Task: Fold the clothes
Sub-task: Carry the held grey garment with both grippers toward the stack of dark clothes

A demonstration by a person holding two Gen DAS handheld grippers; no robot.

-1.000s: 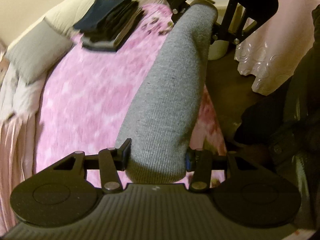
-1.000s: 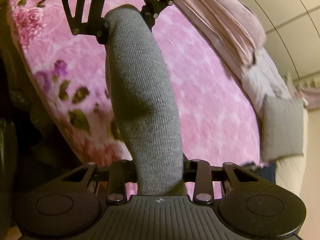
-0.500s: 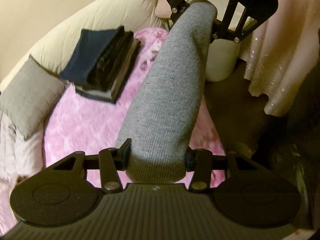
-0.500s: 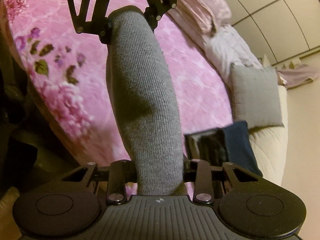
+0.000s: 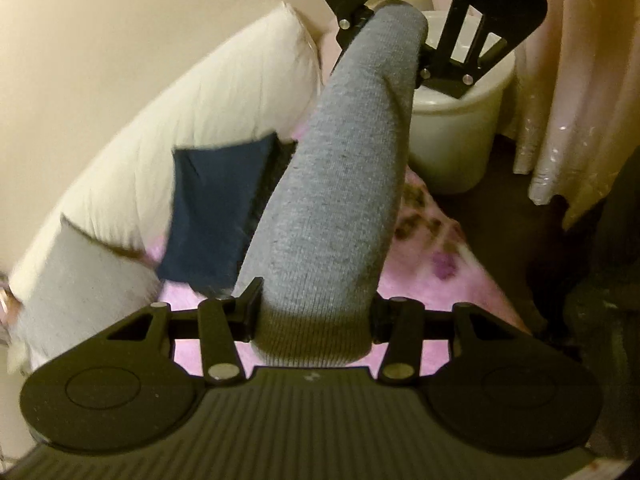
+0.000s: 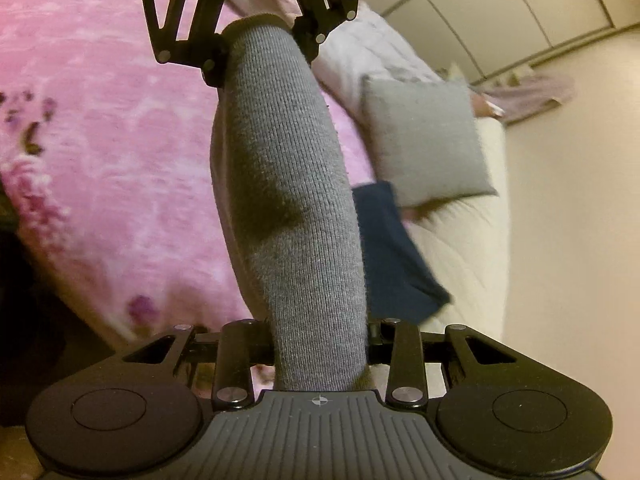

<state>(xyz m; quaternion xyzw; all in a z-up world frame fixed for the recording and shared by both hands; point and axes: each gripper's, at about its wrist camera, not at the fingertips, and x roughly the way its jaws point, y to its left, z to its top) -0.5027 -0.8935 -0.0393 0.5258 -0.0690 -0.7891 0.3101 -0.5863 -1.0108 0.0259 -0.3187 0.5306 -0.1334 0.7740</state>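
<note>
A folded grey knit garment (image 5: 336,184) is stretched in the air between my two grippers, above the pink blanket (image 5: 432,280). My left gripper (image 5: 314,314) is shut on its near end; the right gripper (image 5: 390,32) holds the far end at the top of the left wrist view. From the right wrist, the grey knit garment (image 6: 288,200) runs from my right gripper (image 6: 320,344), shut on it, up to the left gripper (image 6: 264,44). A stack of folded dark clothes with a navy piece (image 5: 216,208) on top lies just left of the garment; the navy piece (image 6: 396,248) shows partly behind it.
A cream quilted cushion (image 5: 192,120) lines the bed's far side by the wall. A grey pillow (image 6: 424,140) rests against it. A white round tub (image 5: 456,132) stands on the dark floor beside a pale pink curtain (image 5: 576,80). The pink floral blanket (image 6: 112,152) covers the bed.
Both grippers have carried the grey garment across the bed towards the stack of dark clothes and the cream cushion, which now lie much closer. Both grips are unchanged.
</note>
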